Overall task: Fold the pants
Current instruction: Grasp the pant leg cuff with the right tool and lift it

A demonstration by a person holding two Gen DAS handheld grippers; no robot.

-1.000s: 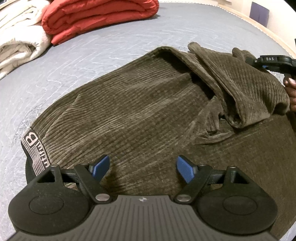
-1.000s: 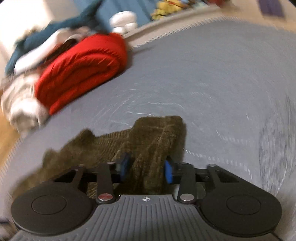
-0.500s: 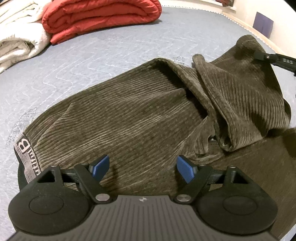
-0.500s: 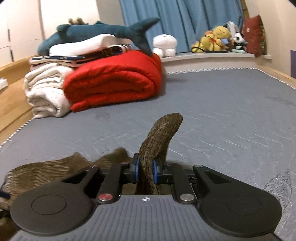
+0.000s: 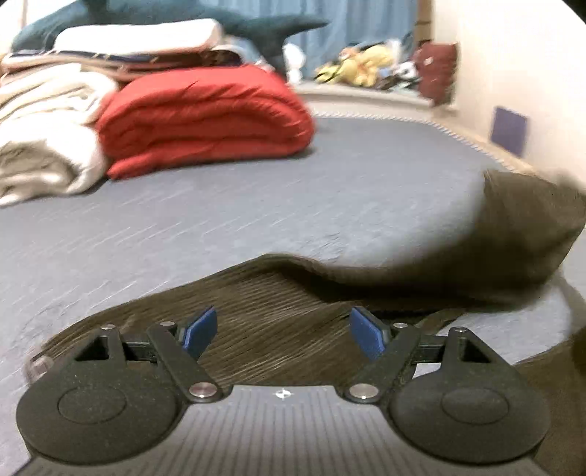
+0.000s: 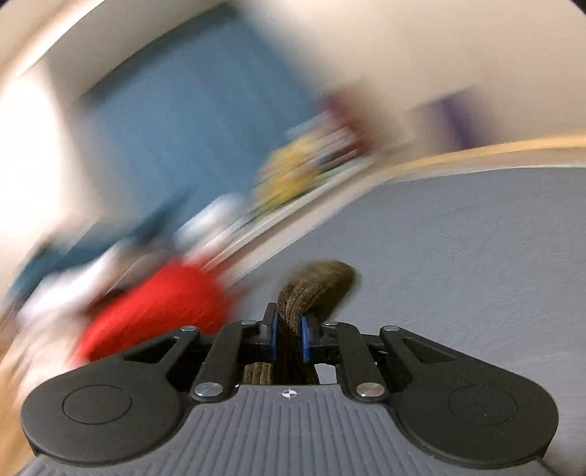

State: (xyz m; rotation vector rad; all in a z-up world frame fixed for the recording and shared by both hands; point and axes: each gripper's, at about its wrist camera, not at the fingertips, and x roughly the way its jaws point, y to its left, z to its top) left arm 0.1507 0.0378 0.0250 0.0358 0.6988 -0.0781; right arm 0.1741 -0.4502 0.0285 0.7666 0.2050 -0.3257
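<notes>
Two grippers are working over a bed point(image 5: 256, 227) with a grey-blue cover. The left gripper point(image 5: 282, 331) has its fingers point(image 5: 199, 331) wide apart, and nothing is between them; they hang just above the pants point(image 5: 278, 311), a dark brown corduroy pair that lies spread on the bed in front of this gripper. In the left wrist view the near part of the pants is flat on the cover, while the far right part is lifted off the bed and rises toward the right edge of the picture. The right gripper point(image 6: 288, 335) has its fingers point(image 6: 271, 331) narrow and pressed on a bunch of the same brown fabric point(image 6: 315, 285), which stands up between the blue pads and curls over beyond them. These fingers have just been closing, with the fabric between them. The right wrist view is strongly blurred, so the room behind cannot be read well. At the far left side of the bed lies a folded red blanket point(image 5: 205, 121), touching a heap of white bedding point(image 5: 40, 146), and a dark blue plush shark point(image 5: 256, 25) rests on top of that pile. Some soft toys point(image 5: 355, 66) sit on a ledge by the blue curtain point(image 5: 366, 22).
</notes>
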